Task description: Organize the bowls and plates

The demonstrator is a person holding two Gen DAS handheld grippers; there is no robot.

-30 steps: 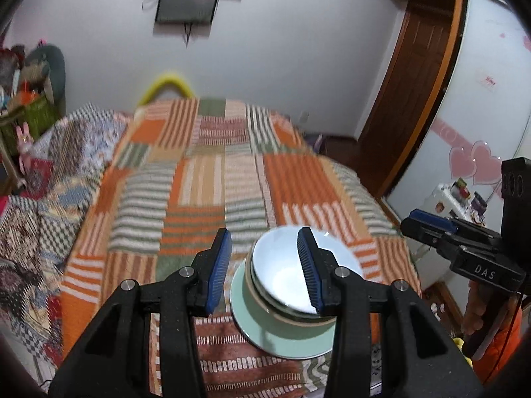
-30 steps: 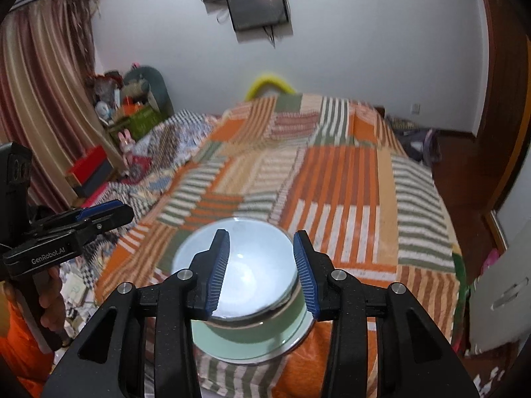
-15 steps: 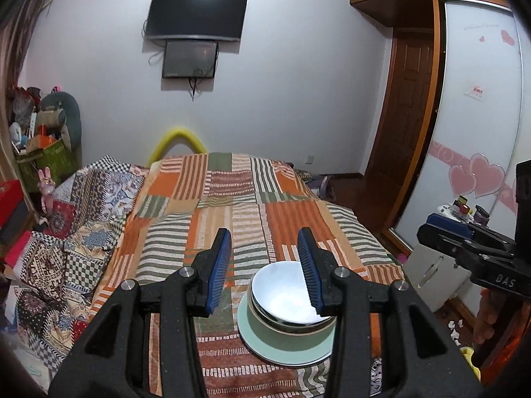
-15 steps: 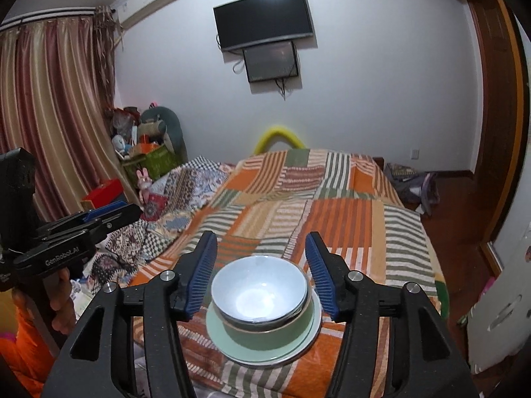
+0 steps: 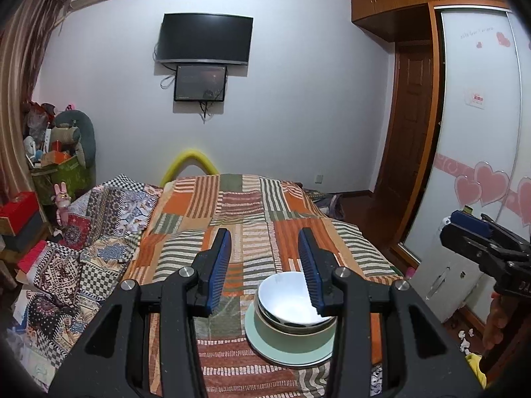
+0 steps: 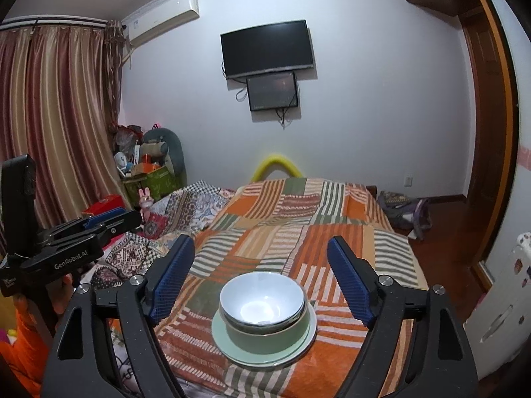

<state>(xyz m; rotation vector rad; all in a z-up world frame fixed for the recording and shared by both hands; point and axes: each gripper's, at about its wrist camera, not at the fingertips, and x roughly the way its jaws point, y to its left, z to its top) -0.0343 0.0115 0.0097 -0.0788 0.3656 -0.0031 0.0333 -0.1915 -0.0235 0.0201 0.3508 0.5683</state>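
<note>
White bowl [image 6: 262, 301] stacked on plate [image 6: 265, 351].

A glossy white bowl [image 6: 262, 301] is nested in a smooth green bowl [image 6: 265, 333] on a glazed plate [image 6: 265, 353]; woven striped cloth covers the bed [image 6: 298, 232]. Polished wood is seen on the door [image 5: 411, 126], upper right.

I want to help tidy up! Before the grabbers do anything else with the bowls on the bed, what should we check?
1. White bowl nested in green bowl: ok.
2. Both on green plate: ok.
3. Stack level on the bedspread: ok.
4. Right gripper open, empty, its jaws just opened wider: ok.
5. Left gripper empty, clear of the stack: ok.
6. More dishes left to sort: cannot tell.
</note>
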